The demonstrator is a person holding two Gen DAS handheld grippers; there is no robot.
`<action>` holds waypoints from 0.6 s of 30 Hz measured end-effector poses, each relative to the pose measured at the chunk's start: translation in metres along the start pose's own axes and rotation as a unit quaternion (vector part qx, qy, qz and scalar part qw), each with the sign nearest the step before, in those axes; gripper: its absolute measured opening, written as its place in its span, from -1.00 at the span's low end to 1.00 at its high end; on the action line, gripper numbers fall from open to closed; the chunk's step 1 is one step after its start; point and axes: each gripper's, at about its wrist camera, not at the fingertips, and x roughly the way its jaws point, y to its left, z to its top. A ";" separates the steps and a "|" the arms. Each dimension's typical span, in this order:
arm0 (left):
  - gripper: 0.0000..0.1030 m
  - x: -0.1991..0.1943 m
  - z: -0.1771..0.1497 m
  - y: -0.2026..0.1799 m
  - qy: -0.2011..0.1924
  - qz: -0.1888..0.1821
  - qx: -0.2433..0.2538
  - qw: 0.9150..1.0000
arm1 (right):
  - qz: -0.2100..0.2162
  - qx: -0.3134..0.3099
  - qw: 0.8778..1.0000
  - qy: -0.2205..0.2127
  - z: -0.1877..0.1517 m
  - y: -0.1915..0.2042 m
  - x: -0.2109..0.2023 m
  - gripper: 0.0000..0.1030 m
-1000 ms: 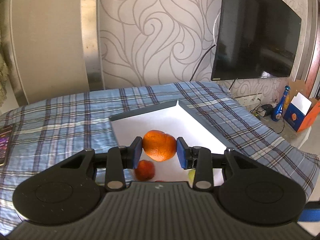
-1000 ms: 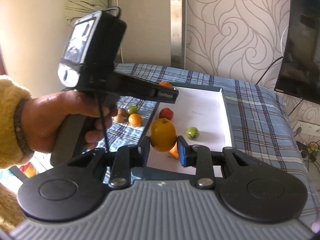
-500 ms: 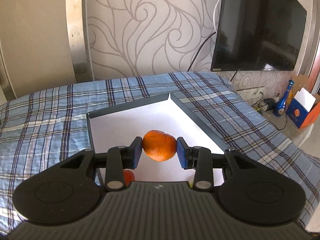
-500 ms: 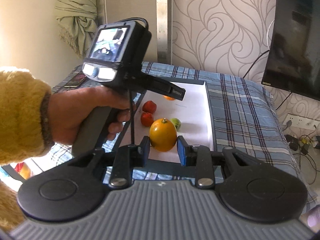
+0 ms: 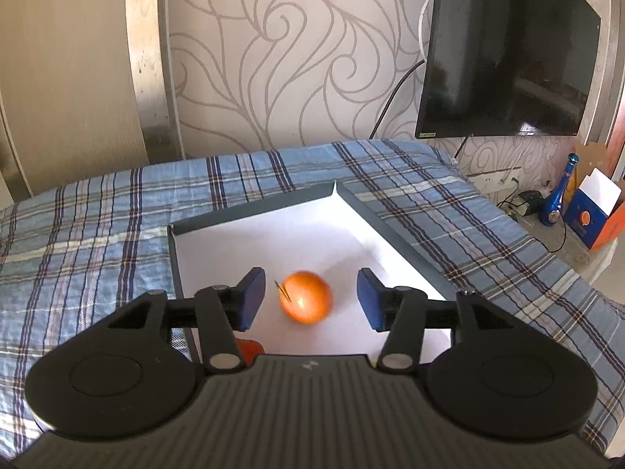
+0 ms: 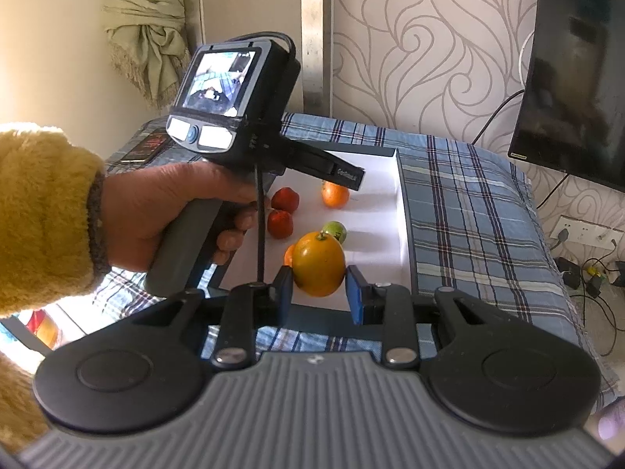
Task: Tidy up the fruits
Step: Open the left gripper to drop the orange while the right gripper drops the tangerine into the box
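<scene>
My left gripper hangs over the white tray, and its jaws are opening. An orange, blurred, lies free between the blue pads without touching either. The same orange rests on the tray floor in the right wrist view, below the left gripper's tip. My right gripper is shut on a yellow-orange fruit with a small stem, held above the tray's near edge. Two red fruits, a green fruit and part of another orange one lie in the tray.
The tray sits on a blue plaid cloth. A hand in a yellow fleece sleeve holds the left gripper's handle. A dark phone lies at the cloth's far left. A TV hangs on the wall, with a blue bottle and an orange box at right.
The left gripper's pads have spread apart and let go of the orange, which now lies in the tray. The left gripper had moved forward over the tray. The right gripper keeps its fruit.
</scene>
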 end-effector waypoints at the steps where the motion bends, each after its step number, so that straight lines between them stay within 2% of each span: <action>1: 0.13 -0.002 0.000 0.000 -0.001 -0.001 0.001 1.000 | 0.001 -0.001 1.000 0.000 0.000 0.000 0.000 -0.37; 8: 0.13 -0.040 -0.001 0.008 -0.029 -0.005 -0.004 1.000 | 0.001 0.002 1.000 -0.009 0.002 -0.005 -0.001 -0.37; 15: 0.13 -0.084 -0.017 0.031 -0.038 0.001 -0.035 0.999 | 0.008 0.006 1.000 -0.004 0.008 -0.011 0.015 -0.37; 18: 0.13 -0.103 -0.027 0.037 -0.045 0.011 -0.027 0.999 | 0.007 0.003 1.000 -0.001 0.011 -0.013 0.024 -0.37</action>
